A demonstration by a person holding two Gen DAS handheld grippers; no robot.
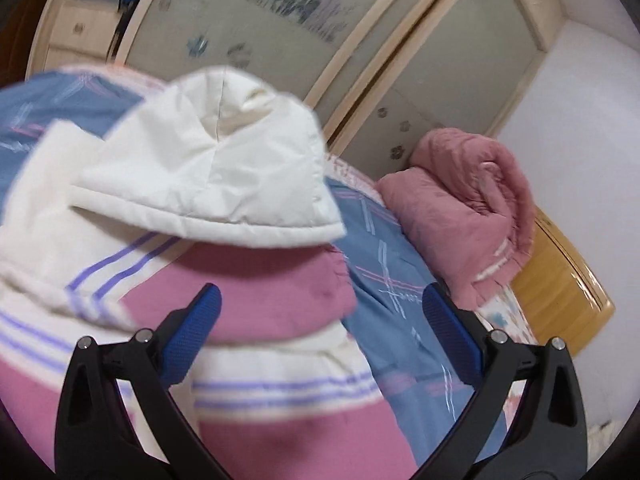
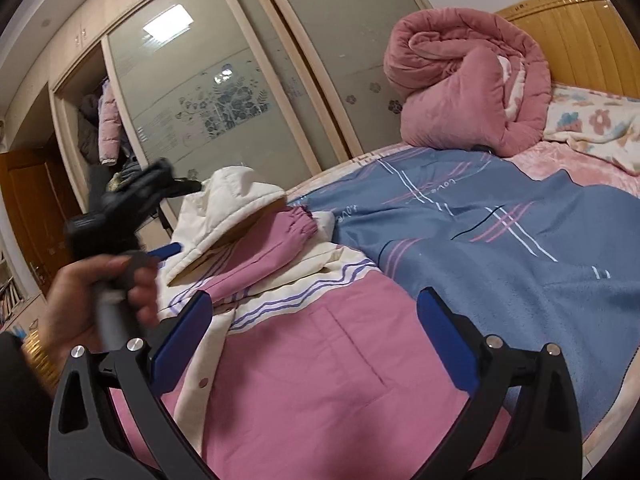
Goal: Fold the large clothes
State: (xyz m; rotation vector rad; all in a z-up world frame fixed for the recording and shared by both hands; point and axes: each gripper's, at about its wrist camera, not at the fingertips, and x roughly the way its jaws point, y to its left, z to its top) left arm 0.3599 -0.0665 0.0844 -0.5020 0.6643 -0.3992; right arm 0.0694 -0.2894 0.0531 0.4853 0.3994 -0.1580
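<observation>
A pink and cream hooded jacket (image 2: 312, 352) with purple stripes lies on the blue bedspread (image 2: 500, 240). Its cream hood (image 1: 208, 172) is flopped over a folded pink sleeve (image 1: 272, 292); the hood (image 2: 236, 208) and sleeve (image 2: 276, 232) also show in the right wrist view. My left gripper (image 1: 320, 304) is open and empty just above the sleeve and the jacket's body (image 1: 288, 432). It also shows in the right wrist view (image 2: 164, 252), held in a hand beside the hood. My right gripper (image 2: 316, 308) is open and empty above the jacket's pink body.
A rolled pink quilt (image 2: 468, 84) sits at the head of the bed and also shows in the left wrist view (image 1: 468, 212). A floral blanket (image 2: 592, 128) and wooden headboard (image 2: 576, 36) lie at the right. Sliding wardrobe doors (image 2: 240, 92) stand behind the bed.
</observation>
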